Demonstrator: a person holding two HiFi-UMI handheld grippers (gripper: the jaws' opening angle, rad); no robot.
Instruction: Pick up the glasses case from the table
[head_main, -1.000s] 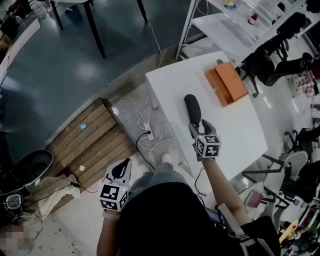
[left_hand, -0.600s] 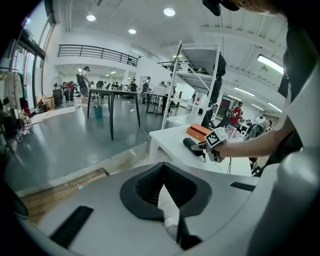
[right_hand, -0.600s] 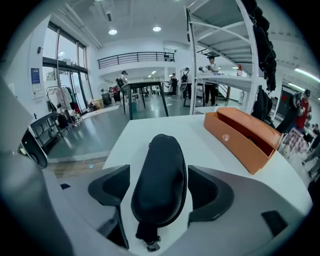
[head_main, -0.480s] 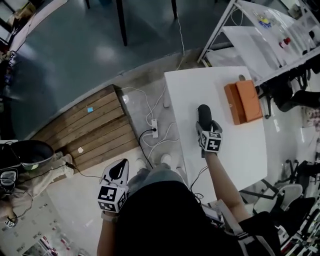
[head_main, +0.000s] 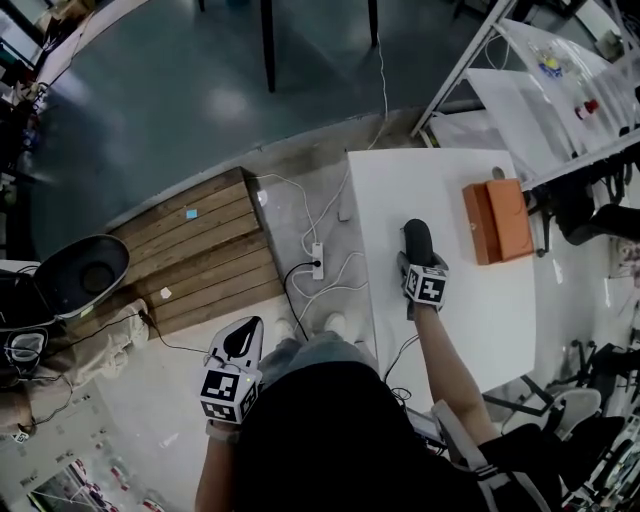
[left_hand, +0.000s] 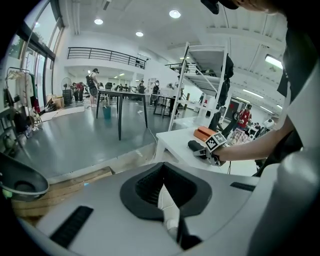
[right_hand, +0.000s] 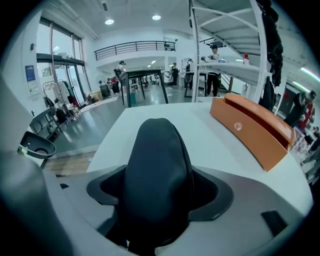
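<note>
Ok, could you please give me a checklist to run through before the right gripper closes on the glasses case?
1. Glasses case lies between the fingers of the right gripper: ok.
2. Fingers spread wide enough for the case: ok, they are opening now.
3. Firm grip on the case: not ok, nothing presses on it yet.
4. Orange box stands apart from the case: ok.
5. Left gripper is off the table, out of the way: ok.
</note>
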